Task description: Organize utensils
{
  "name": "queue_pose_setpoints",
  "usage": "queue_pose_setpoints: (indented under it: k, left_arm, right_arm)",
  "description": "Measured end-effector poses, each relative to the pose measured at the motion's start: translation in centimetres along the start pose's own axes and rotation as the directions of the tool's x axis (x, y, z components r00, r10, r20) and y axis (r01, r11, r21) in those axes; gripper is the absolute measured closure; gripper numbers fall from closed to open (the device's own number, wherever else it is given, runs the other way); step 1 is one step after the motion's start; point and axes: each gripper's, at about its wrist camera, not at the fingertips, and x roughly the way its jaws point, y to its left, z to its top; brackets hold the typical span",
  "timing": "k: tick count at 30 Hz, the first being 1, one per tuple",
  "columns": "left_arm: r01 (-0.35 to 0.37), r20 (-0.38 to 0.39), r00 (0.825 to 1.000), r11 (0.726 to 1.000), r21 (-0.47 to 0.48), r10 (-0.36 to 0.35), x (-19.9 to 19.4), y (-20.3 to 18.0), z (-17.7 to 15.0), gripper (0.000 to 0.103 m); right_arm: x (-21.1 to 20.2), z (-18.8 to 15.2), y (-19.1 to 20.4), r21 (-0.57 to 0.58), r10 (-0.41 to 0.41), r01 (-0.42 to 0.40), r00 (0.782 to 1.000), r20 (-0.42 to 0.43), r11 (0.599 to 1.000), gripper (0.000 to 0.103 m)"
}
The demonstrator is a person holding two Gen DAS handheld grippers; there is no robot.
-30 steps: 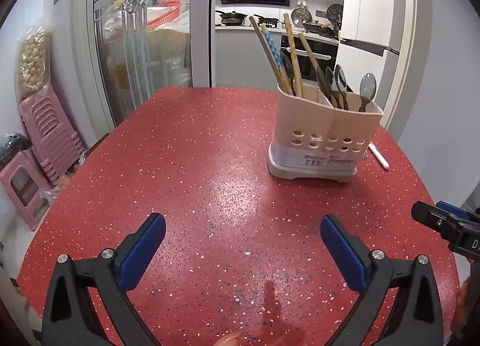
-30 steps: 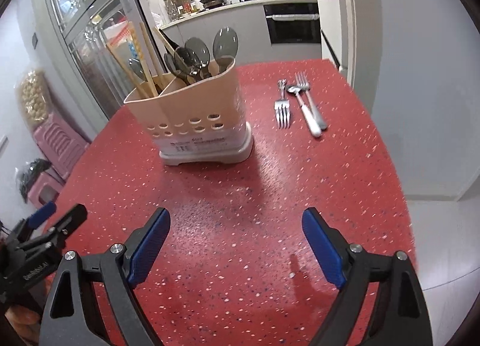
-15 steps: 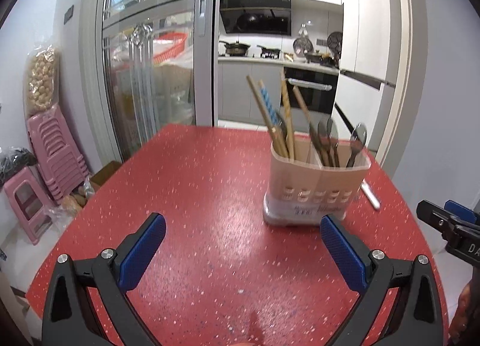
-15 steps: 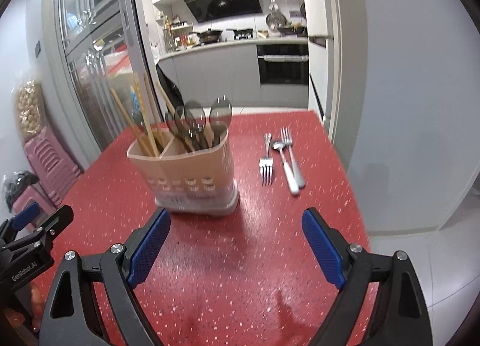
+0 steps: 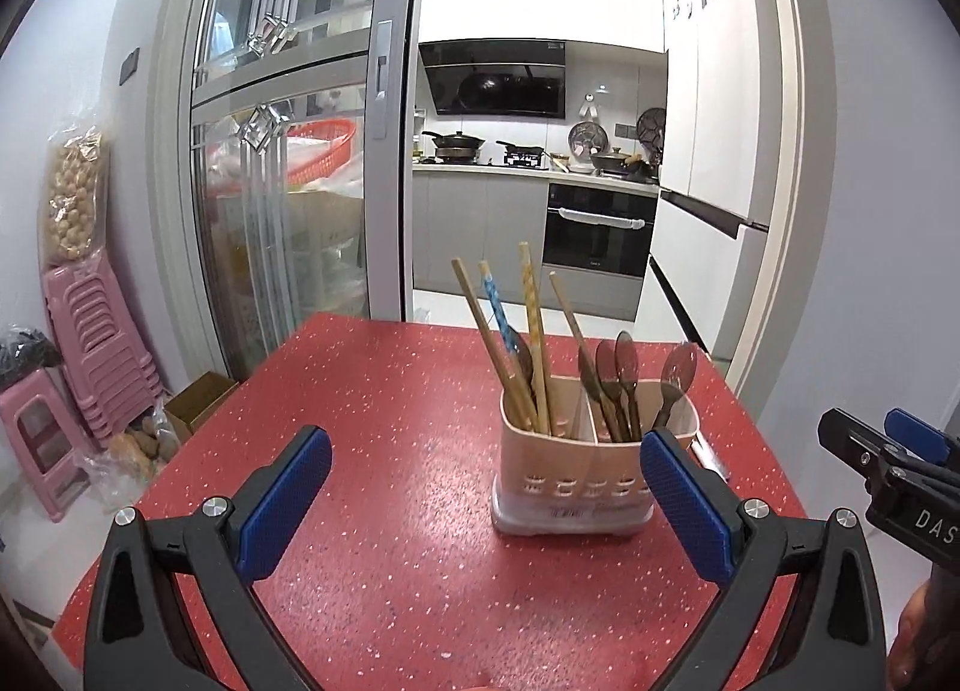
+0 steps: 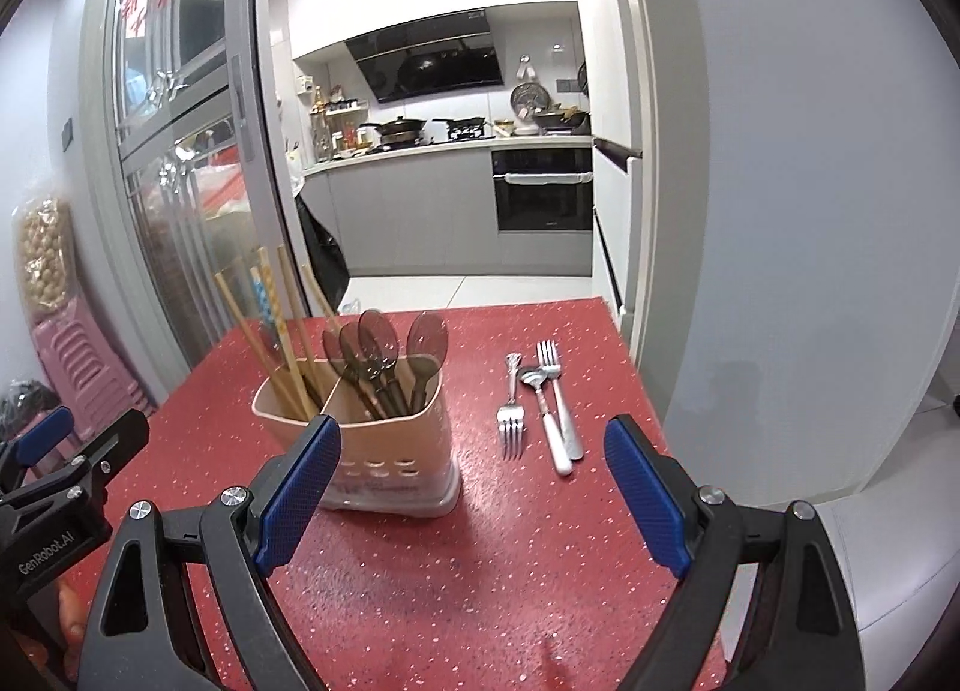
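A beige two-compartment utensil holder [image 5: 570, 487] [image 6: 384, 451] stands on the red speckled table [image 5: 384, 451]. Its left compartment holds several chopsticks [image 5: 528, 343], its right one several dark spoons [image 6: 384, 355]. To the holder's right two forks [image 6: 511, 409] and a white-handled spoon [image 6: 549, 427] lie flat on the table. My left gripper [image 5: 486, 499] is open and empty, back from the holder. My right gripper [image 6: 474, 487] is open and empty, above the near table edge.
The table's right edge [image 6: 648, 403] drops to a grey floor beside a white wall. Pink stools [image 5: 78, 355] and a cardboard box [image 5: 201, 400] stand left of the table. A glass sliding door and a kitchen lie beyond it.
Both grippers have pulled back and tilted up from the table, so the holder and cutlery look smaller and farther. Both stay open and empty.
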Motion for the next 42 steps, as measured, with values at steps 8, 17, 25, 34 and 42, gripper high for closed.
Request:
queue_pose_setpoints:
  k: [8,17,25,34,42]
  left_arm:
    - [0.0,0.018,1.0,1.0,0.005,0.0,-6.0,1.3,3.1,0.0]
    - [-0.01,0.036,0.999,1.0,0.025,0.009,-7.6,1.3,4.3,0.0]
    - [-0.007,0.038,0.999,1.0,0.015,0.007,-8.3,1.7,4.6,0.0]
    - [-0.005,0.029,1.0,1.0,0.01,0.005,-8.8,1.9,4.6,0.0]
    - [-0.004,0.029,1.0,1.0,0.015,0.004,-9.1,1.9,4.6,0.0]
  right_arm:
    - [-0.5,0.8,0.0,-0.018,-0.046,0.047,0.998,0.031,0.999,0.011]
    - [-0.7,1.2,0.4,-0.031,-0.051,0.053,0.998,0.048,0.998,0.011]
    - [-1.0,1.3,0.7,-0.038,-0.057,0.059,0.997,0.059,0.998,0.011]
    - [-1.1,1.3,0.8,-0.044,-0.056,0.058,0.997,0.058,0.997,0.011]
    - [-1.1,1.3,0.8,-0.045,-0.058,0.06,0.997,0.058,0.997,0.011]
